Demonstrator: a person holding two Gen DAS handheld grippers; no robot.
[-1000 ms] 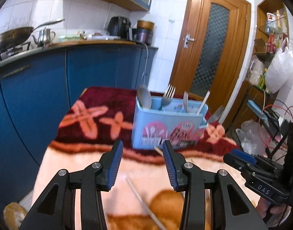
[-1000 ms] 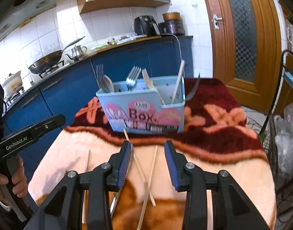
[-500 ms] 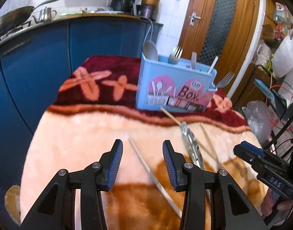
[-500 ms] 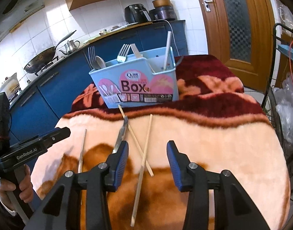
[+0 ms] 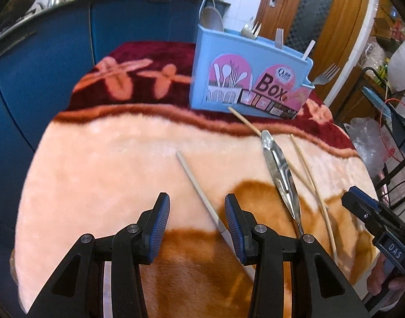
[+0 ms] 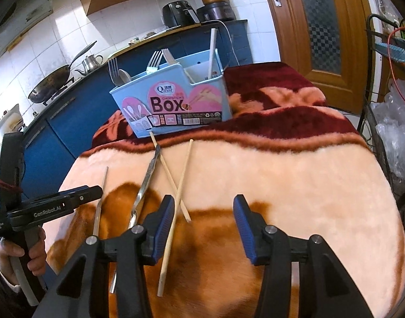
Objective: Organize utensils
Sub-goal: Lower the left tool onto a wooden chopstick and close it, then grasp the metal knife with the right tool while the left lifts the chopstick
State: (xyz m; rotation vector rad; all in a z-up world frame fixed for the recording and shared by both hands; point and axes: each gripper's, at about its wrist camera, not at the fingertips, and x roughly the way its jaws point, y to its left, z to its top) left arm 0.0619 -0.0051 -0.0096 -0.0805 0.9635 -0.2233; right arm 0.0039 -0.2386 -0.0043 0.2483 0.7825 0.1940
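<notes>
A light blue utensil box with forks, a spoon and a chopstick stands at the back of the blanket-covered table. In front of it lie a pale chopstick, a metal spoon and two crossed wooden chopsticks. My left gripper is open and empty, just above the pale chopstick. My right gripper is open and empty, with one wooden chopstick by its left finger.
The table has a peach and maroon fleece blanket. Blue kitchen cabinets stand behind and left. A wooden door and a wire rack with bags are on the right.
Both grippers have tipped down and come lower over the table. The loose chopsticks and spoon now lie closer to the fingers. Both stay open.
</notes>
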